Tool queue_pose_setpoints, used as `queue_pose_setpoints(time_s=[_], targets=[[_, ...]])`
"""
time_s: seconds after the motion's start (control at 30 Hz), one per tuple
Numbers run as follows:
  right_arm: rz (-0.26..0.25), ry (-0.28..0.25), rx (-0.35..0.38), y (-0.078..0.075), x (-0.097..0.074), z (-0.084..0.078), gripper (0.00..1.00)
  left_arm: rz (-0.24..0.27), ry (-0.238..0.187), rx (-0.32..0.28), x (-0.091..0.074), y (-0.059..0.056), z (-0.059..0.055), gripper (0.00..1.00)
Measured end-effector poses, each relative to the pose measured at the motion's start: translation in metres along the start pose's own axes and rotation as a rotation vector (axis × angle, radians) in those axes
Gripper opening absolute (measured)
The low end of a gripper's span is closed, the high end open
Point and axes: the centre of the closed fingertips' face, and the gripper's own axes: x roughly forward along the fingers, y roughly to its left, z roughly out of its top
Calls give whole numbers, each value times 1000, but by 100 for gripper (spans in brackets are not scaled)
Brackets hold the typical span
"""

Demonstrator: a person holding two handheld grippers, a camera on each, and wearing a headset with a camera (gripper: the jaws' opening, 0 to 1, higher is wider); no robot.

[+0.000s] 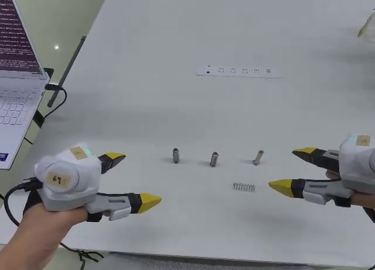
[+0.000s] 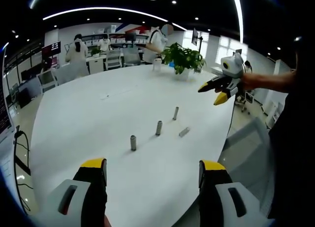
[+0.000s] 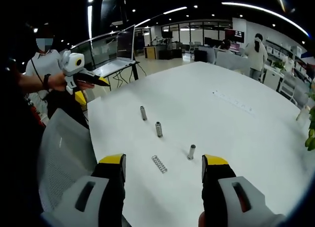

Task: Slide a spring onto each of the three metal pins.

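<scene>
**Jaws spread and empty, one spring loose on the table**

Both pairs of jaws are wide apart and hold nothing. The spring (image 1: 244, 187) lies flat on its side on the table (image 1: 176, 106), just near of the bare pin (image 1: 258, 157), which is the rightmost of the three. The middle pin (image 1: 214, 159) and the left pin (image 1: 176, 156) each already wear a coil, so only this last one looks left to do.

The right gripper (image 1: 287, 168) hovers to the right of the spring and is the closer one. The left gripper (image 1: 135, 179) hangs well apart, left of the row.

The main risk is the pick-up. The spring is thin, round and lying down, so a pinch that lands off-centre could roll it away or squirt it out of the jaws. A hard squeeze might also bend or compress it.

The second risk is at the pin. It seems to lean a little in the head view, though that may be the camera angle. A spring brought down off-axis could catch on the pin's top and tip it. Wide jaws coming in from the right could also brush the middle pin.

The power strip (image 1: 237, 71) lies far back and the laptop (image 1: 17, 59) far left, both out of the way.
</scene>
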Motion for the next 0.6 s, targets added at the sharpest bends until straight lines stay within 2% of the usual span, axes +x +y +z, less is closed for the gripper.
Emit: queue_pose_setpoints(time_s=[0.2, 0.47, 0.6], targets=[[-5, -3, 37, 8, -8, -13, 67, -3, 0, -2, 1, 0, -1, 73], [-14, 10, 75, 17, -17, -31, 71, -9, -1, -12, 3, -7, 0, 74], [-21, -1, 90, 18, -20, -34, 73, -9, -2, -14, 3, -9, 1, 74]])
